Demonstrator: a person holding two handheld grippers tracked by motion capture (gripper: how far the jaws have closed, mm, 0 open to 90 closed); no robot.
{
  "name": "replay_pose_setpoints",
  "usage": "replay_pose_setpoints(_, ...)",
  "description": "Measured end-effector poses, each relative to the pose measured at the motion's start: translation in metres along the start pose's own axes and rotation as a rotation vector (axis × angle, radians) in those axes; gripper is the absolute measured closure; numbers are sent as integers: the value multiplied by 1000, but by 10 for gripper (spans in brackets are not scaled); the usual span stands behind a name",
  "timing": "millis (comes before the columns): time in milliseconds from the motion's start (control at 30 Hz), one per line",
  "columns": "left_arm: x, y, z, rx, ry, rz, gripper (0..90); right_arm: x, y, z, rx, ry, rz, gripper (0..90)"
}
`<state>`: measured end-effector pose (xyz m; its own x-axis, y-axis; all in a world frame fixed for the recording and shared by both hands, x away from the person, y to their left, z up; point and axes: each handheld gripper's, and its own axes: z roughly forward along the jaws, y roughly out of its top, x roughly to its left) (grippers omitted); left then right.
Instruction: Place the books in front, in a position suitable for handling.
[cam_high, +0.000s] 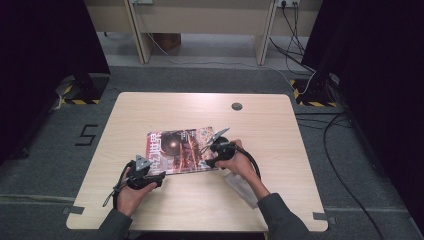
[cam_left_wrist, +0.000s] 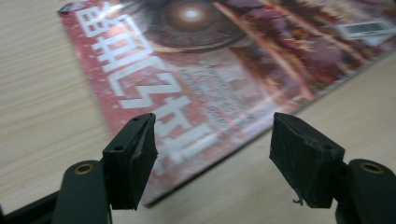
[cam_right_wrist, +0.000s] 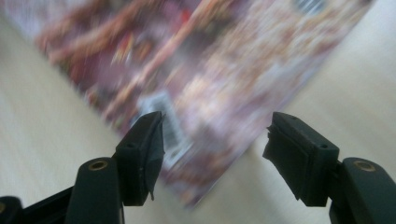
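Black fingers (cam_left_wrist: 133, 158) of my left gripper (cam_high: 141, 173) are standing released over the magazine (cam_high: 181, 150)'s near corner. I am holding my right gripper (cam_high: 216, 148) released at its other corner, framing it flat mid-bench (cam_high: 280, 165), probably to grip both.

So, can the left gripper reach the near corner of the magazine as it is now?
Probably yes. The left gripper is open, and the magazine corner lies flat on the table just ahead, between its fingers. Nothing stands between them.
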<state>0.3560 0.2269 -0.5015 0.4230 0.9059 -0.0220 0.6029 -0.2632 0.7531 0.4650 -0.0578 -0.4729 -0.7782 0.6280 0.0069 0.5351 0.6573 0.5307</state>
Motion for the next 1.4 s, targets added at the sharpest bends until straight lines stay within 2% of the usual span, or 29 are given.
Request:
replay_pose_setpoints(33,0,0,0,0,0,0,314,0,0,0,0,0,0,363)
replay_pose_setpoints(100,-9,-2,-2,5,-61,-3,317,-15,16,-3,-63,-12,23,353)
replay_pose_setpoints(133,-16,-4,-2,13,-96,-11,316,-17,20,-3,-67,-21,33,352)
replay_pose_setpoints(200,-19,-5,-1,21,-108,-11,316,-20,24,-2,-77,-32,44,352)
replay_pose_setpoints(233,-24,-6,3,33,-124,-1,313,-23,34,3,-87,-48,54,345)
replay_pose_setpoints(267,-24,-6,3,33,-124,-1,313,-23,34,3,-87,-48,54,345)
replay_pose_setpoints(333,-26,-6,5,49,-131,10,313,-25,49,13,-94,-62,56,342)
replay_pose_setpoints(367,-26,-6,6,56,-129,7,313,-25,49,13,-94,-62,56,342)
replay_pose_setpoints(467,-24,-7,8,57,-129,-8,308,-23,63,27,-96,-74,62,332)
replay_pose_setpoints(500,-23,-7,8,56,-128,-14,307,-23,67,30,-88,-77,51,329)
replay_pose_setpoints(567,-22,-7,8,55,-131,-19,305,-21,75,42,-93,-86,73,325)
replay_pose_setpoints(733,-23,-6,8,55,-135,-19,305,-22,82,56,-83,-86,82,325)
replay_pose_setpoints(767,-23,-6,9,57,-138,-18,305,-22,86,61,-94,-83,100,323)
replay_pose_setpoints(833,-22,-5,8,55,-136,-18,305,-23,90,64,-103,-86,88,321)
replay_pose_setpoints(900,-22,-5,9,56,-133,-18,306,-22,92,67,-99,-86,100,317)
replay_pose_setpoints(1000,-21,-6,9,59,-131,-19,306,-20,93,69,-101,-88,92,314)
replay_pose_setpoints(1033,-21,-6,9,59,-130,-21,306,-20,94,70,-103,-88,113,307)
replay_pose_setpoints(1167,-21,-5,11,63,-128,-19,306,-25,94,76,-67,-116,122,297)
replay_pose_setpoints(1200,-21,-5,11,63,-127,-17,306,-26,93,77,-65,-115,137,293)
replay_pose_setpoints(1400,-21,-5,12,63,-126,-18,307,-33,91,81,-62,-128,139,281)
